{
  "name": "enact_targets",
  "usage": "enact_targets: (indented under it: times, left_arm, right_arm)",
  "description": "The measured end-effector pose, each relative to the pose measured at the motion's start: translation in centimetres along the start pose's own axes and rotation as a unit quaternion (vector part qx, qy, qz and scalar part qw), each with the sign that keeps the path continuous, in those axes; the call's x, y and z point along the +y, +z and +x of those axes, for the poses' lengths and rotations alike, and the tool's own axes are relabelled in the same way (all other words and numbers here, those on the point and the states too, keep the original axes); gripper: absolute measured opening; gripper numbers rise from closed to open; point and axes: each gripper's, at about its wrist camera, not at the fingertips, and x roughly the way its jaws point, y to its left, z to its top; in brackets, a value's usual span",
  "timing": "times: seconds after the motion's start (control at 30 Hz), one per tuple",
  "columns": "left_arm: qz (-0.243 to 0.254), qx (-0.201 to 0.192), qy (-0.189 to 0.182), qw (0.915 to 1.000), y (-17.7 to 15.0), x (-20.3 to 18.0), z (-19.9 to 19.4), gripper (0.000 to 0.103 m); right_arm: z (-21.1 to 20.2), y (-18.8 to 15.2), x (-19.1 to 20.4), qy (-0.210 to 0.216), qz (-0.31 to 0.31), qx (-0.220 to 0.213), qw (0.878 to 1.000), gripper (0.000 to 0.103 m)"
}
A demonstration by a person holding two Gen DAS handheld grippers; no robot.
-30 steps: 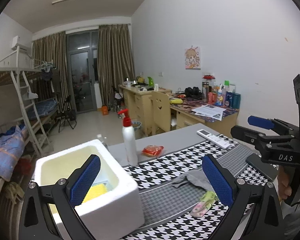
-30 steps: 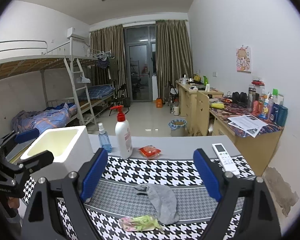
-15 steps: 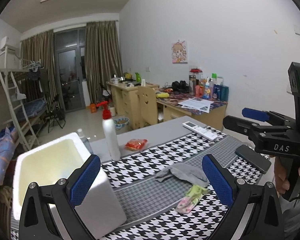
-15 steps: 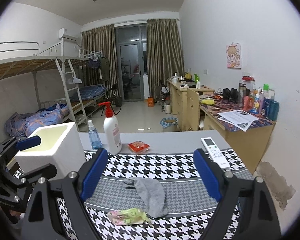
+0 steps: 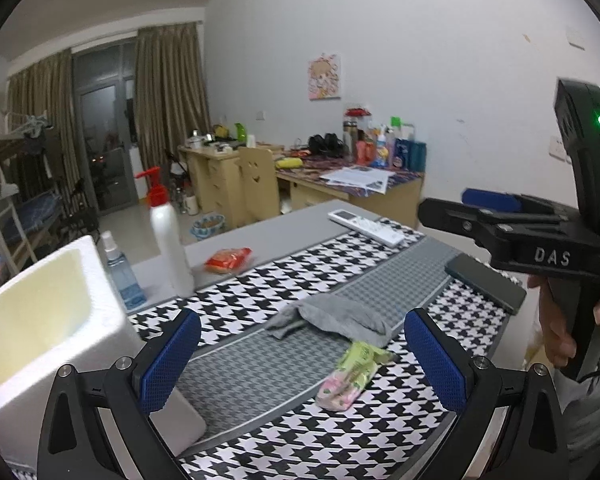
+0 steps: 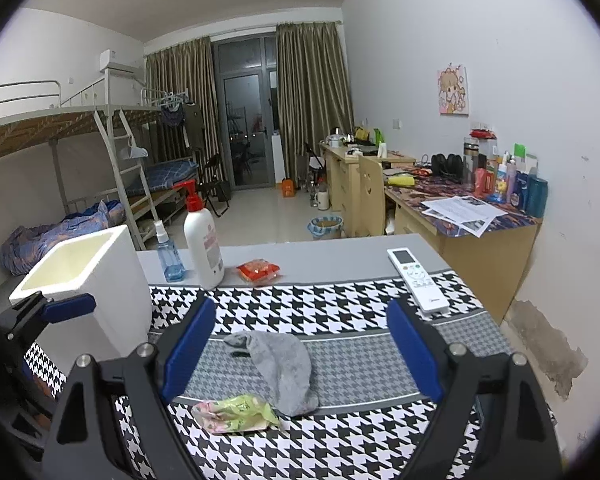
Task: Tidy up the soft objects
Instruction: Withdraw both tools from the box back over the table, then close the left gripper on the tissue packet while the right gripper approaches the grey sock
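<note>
A grey sock (image 5: 336, 314) (image 6: 280, 368) lies crumpled on the houndstooth cloth (image 5: 300, 280). A green and pink soft packet (image 5: 350, 372) (image 6: 234, 412) lies just in front of it. A white foam box (image 5: 48, 320) (image 6: 84, 280) stands at the left, open on top. My left gripper (image 5: 300, 360) is open and empty, held above the cloth short of the sock. My right gripper (image 6: 300, 348) is open and empty, above and in front of the sock. It also shows at the right in the left wrist view (image 5: 476, 208).
A white pump bottle (image 6: 202, 240), a small blue spray bottle (image 6: 168, 254) and a red snack packet (image 6: 258, 270) stand at the back of the table. A white remote (image 6: 418, 280) and a dark phone (image 5: 486, 284) lie at the right.
Both grippers have shifted a little; the left view has swung so the foam box sits further left and the sock and packet nearer the centre. Nothing was taken hold of.
</note>
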Motion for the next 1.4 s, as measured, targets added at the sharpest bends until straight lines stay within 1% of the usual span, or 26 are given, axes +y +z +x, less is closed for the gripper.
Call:
enact_targets:
  times: [0.13, 0.3, 0.53, 0.63, 0.83, 0.93, 0.97, 1.03, 1.17, 1.3, 1.33, 1.4]
  left_arm:
    - [0.005, 0.013, -0.011, 0.9998, -0.6, -0.3, 0.9, 0.102]
    - [-0.002, 0.041, -0.019, 0.9990, -1.7, -0.5, 2.7, 0.102]
    - [-0.007, 0.067, -0.035, 0.9971, -2.9, -0.6, 5.2, 0.102]
    - [0.005, 0.087, -0.048, 0.9951, -3.5, -1.1, 6.2, 0.102]
    - [0.013, 0.106, -0.053, 0.9929, -4.3, -1.4, 7.5, 0.101]
    - [0.017, 0.114, -0.052, 0.9919, -4.6, -1.4, 8.2, 0.096]
    - [0.021, 0.118, -0.052, 0.9914, -4.7, -1.5, 8.5, 0.092]
    - [0.026, 0.125, -0.055, 0.9902, -4.9, -1.8, 9.0, 0.088]
    - [0.032, 0.131, -0.054, 0.9894, -5.2, -1.9, 9.5, 0.087]
    - [0.032, 0.140, -0.060, 0.9879, -5.3, -1.9, 9.9, 0.086]
    - [0.032, 0.141, -0.060, 0.9877, -5.3, -2.0, 9.9, 0.084]
    - [0.033, 0.148, -0.064, 0.9864, -5.3, -2.0, 10.2, 0.074]
  right_arm:
    - [0.5, -0.4, -0.2, -0.006, -0.006, 0.007, 1.000, 0.090]
    - [1.4, -1.0, -0.8, -0.006, -0.002, 0.019, 1.000, 0.090]
    - [2.6, -1.7, -1.1, -0.004, -0.002, 0.040, 0.999, 0.090]
    - [3.3, -2.0, -1.4, -0.003, -0.002, 0.049, 0.999, 0.090]
    - [4.3, -2.2, -1.7, -0.003, -0.004, 0.064, 0.998, 0.090]
    - [4.9, -2.4, -1.6, 0.002, -0.007, 0.071, 0.997, 0.090]
    - [5.1, -2.5, -1.7, -0.001, -0.008, 0.074, 0.997, 0.090]
    - [5.4, -2.7, -1.9, -0.001, -0.007, 0.079, 0.997, 0.090]
    - [5.8, -3.1, -2.2, 0.003, -0.001, 0.086, 0.996, 0.090]
    - [6.2, -3.3, -2.1, 0.009, -0.001, 0.092, 0.996, 0.090]
    - [6.3, -3.3, -2.1, 0.010, -0.001, 0.093, 0.996, 0.090]
    - [6.6, -3.3, -2.1, 0.013, -0.002, 0.095, 0.995, 0.090]
